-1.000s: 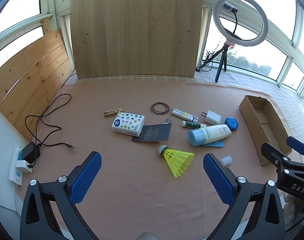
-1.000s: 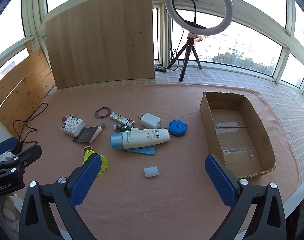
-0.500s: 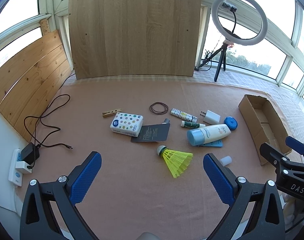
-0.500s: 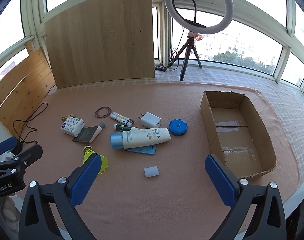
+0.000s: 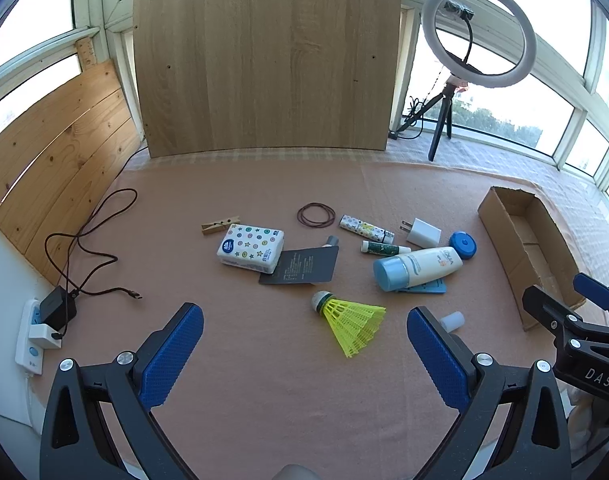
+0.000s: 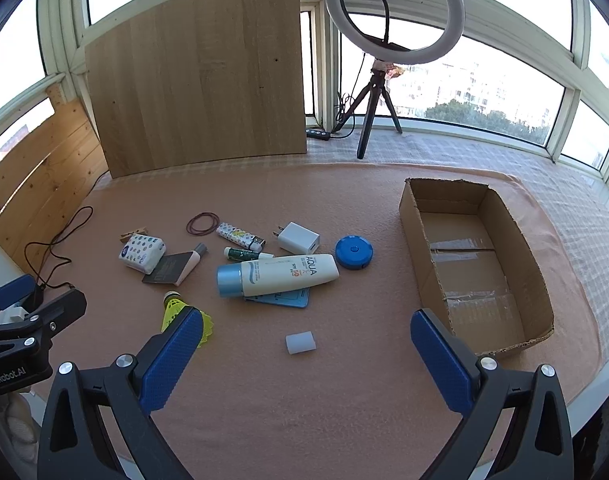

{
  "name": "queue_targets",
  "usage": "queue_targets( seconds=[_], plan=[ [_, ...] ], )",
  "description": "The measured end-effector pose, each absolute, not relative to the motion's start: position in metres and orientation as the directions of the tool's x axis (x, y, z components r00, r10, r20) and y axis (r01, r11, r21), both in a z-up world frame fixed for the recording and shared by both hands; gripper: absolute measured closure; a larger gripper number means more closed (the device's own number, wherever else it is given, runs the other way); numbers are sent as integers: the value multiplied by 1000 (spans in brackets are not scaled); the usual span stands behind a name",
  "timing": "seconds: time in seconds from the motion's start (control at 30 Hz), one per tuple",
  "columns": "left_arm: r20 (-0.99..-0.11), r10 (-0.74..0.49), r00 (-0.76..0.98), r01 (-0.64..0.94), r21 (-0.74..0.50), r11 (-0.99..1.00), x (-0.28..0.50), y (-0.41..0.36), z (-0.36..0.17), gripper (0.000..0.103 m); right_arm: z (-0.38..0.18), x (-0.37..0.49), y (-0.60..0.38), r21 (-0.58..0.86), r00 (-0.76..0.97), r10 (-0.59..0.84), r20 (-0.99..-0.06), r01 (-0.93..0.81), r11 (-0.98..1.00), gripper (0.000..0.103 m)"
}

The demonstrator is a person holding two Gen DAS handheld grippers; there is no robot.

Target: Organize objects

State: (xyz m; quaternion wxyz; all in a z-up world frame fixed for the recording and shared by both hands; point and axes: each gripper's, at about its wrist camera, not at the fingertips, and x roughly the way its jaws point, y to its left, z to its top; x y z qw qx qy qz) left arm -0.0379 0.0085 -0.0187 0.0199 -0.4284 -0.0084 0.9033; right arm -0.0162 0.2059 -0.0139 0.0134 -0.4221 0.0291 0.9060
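Left gripper (image 5: 304, 340): fingers spread wide, nothing between them, held above the near edge of the worktop (image 5: 244, 400). Right gripper (image 6: 304, 344): likewise wide apart and empty. Nearest items: yellow shuttlecock (image 5: 350, 318) and small translucent cap (image 6: 300, 343). Beyond: sunscreen bottle (image 6: 278, 274) lying on a blue card (image 6: 282, 299); tissue pack (image 5: 250, 248), dark booklet (image 5: 302, 266), blue round case (image 6: 353, 252), white charger (image 6: 298, 238), lighter (image 6: 240, 235), rubber band (image 5: 315, 215). Cardboard box (image 6: 536, 280) at right, open, nothing inside.
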Motion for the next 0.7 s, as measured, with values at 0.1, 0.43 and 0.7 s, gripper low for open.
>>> queue_targets(
  seconds=[0.1,0.43,0.7],
  plan=[
    [-774,50,-631,-35,-36,-999,-41,10,-20,0,-14,-17,208,41,-642,2,-767,-52,-998,0],
    [-786,90,-612,-90,-44,-995,-63,27,-30,0,-20,-18,221,34,-627,26,-778,-84,-996,0],
    [-799,133,-586,-162,-45,-986,-93,54,-45,0,-25,-14,236,31,-615,47,-787,-117,-993,1]
  ],
)
